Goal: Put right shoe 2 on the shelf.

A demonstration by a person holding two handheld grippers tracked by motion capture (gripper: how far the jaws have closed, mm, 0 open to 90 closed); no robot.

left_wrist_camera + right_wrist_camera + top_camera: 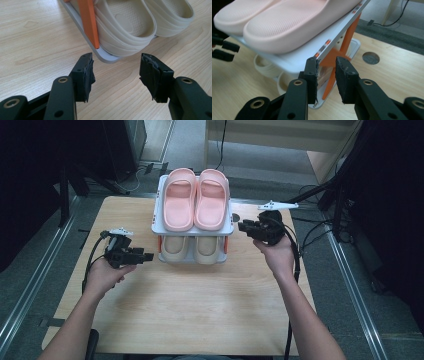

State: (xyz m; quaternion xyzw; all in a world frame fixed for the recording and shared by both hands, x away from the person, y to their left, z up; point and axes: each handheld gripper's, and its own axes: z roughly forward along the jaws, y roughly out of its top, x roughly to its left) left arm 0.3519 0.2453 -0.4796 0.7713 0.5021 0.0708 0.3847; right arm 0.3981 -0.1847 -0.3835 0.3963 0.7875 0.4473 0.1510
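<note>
A grey two-shelf rack (156, 215) stands at the far middle of the wooden table. A pair of pink slippers (195, 200) lies on its top shelf, and a beige pair (192, 249) on the lower one. My left gripper (148, 256) is left of the rack, open and holding nothing. In the left gripper view its jaws (116, 60) face the lower shelf's corner (105, 58) and a beige slipper (125, 27). My right gripper (242, 226) hovers just off the top shelf's right edge. Its jaws (326, 61) stand narrowly apart before the shelf edge (312, 47) and an orange post (348, 37), gripping nothing.
The table's near half lies bare in front of the rack. A round hole (371, 58) sits in the tabletop beyond the rack. Metal floor rails run along both sides, and dark stands and cables crowd the back corners.
</note>
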